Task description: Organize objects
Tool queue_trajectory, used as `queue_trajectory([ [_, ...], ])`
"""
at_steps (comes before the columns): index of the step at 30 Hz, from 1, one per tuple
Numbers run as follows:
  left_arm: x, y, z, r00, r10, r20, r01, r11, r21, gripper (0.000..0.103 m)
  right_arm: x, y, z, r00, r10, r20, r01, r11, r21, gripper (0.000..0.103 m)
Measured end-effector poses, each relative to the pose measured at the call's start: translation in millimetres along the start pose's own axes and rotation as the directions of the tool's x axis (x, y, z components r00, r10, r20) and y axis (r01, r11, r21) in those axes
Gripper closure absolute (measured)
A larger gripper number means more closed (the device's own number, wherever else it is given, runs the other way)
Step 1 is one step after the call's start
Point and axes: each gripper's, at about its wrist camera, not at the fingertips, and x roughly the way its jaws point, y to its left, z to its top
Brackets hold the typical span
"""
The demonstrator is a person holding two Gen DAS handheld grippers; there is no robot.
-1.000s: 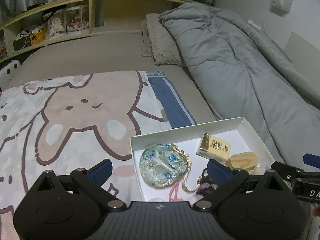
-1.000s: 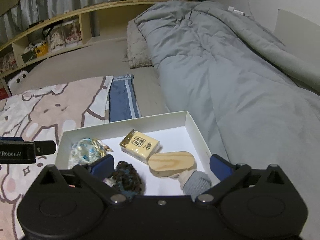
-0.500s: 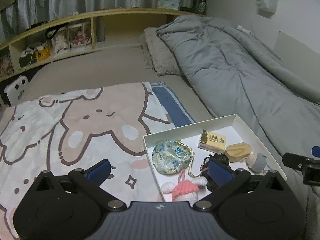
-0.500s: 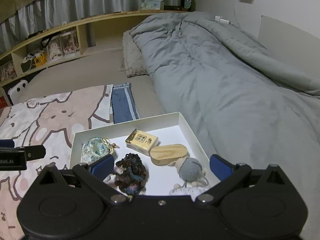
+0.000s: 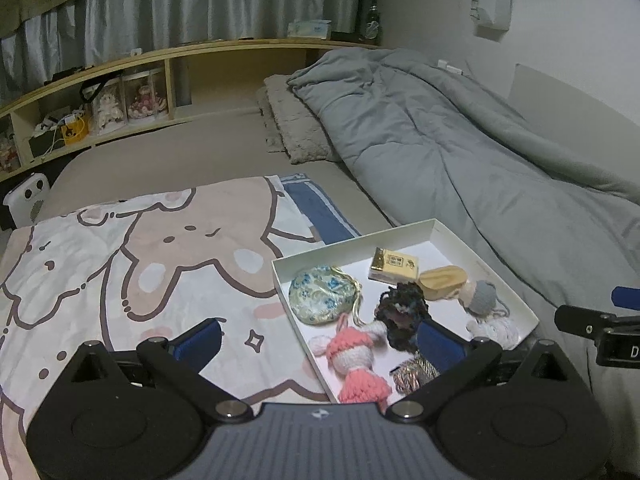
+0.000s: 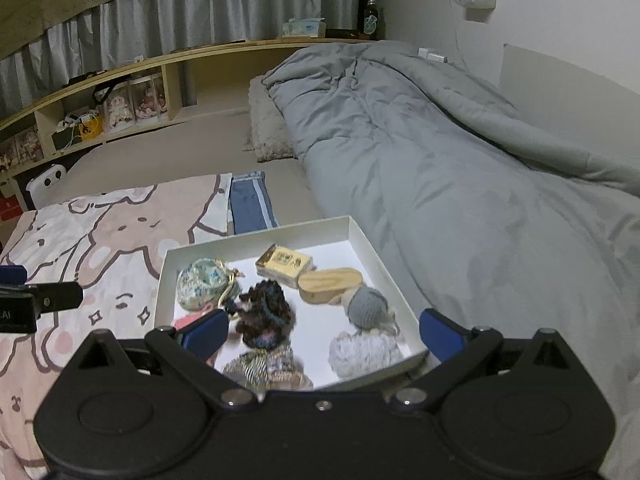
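Note:
A shallow white box (image 5: 452,229) (image 6: 362,236) lies on the bed and holds several small items: a floral pouch (image 5: 322,294) (image 6: 202,282), a gold packet (image 5: 394,265) (image 6: 284,263), a wooden piece (image 5: 442,280) (image 6: 330,282), a dark yarn bundle (image 5: 402,312) (image 6: 264,310), a pink knitted doll (image 5: 356,364), a grey knitted cap (image 5: 482,298) (image 6: 368,306). My left gripper (image 5: 318,340) is open above the box's left wall. My right gripper (image 6: 322,330) is open over the box's near part. Neither holds anything.
A cartoon-print blanket (image 5: 140,248) covers the bed to the left, with a blue cloth (image 5: 316,210) beside it. A rumpled grey duvet (image 5: 460,152) and a pillow (image 5: 288,124) lie to the right. A wooden shelf (image 5: 120,92) with boxes runs along the back.
Both grippers have pulled back and up from the box, so more of its contents show, including the pink doll and white knitted pieces. Nothing was picked up.

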Motion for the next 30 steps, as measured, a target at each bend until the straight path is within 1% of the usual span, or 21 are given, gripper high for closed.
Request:
queue_trajectory([
  [2, -3, -2, -6, 1.0, -0.001, 0.001, 0.001, 1.0, 0.009, 0.0, -6, -1, -8, 1.0, -0.006, 0.0, 0.006, 1.0, 0.013, 0.0],
  [13, -10, -2, -38, 0.999, 0.015, -0.031, -0.013, 0.999, 0.047, 0.0, -19, 6, -37, 0.999, -0.039, -0.004, 0.039, 0.999, -0.006, 0.0],
  [16, -9, 2, -41, 0.999, 0.009, -0.046, -0.007, 0.999, 0.042, 0.0, -17, 10, -44, 0.999, -0.053, -0.007, 0.053, 0.998, -0.021, 0.0],
  [20, -8, 8, -45, 0.999, 0.019, -0.047, -0.017, 0.999, 0.035, 0.0, -11, 14, -55, 0.996, -0.088, -0.02, 0.087, 0.995, -0.043, 0.001],
  [27, -3, 11, -51, 0.998, 0.032, -0.06, -0.029, 0.998, 0.048, 0.0, -10, 11, -59, 0.996, -0.082, -0.026, 0.081, 0.997, -0.018, 0.001],
  [30, -1, 12, -52, 0.998, 0.025, -0.064, -0.022, 0.999, 0.043, 0.0, -10, 11, -60, 0.996, -0.08, -0.026, 0.079, 0.997, -0.011, 0.001],
])
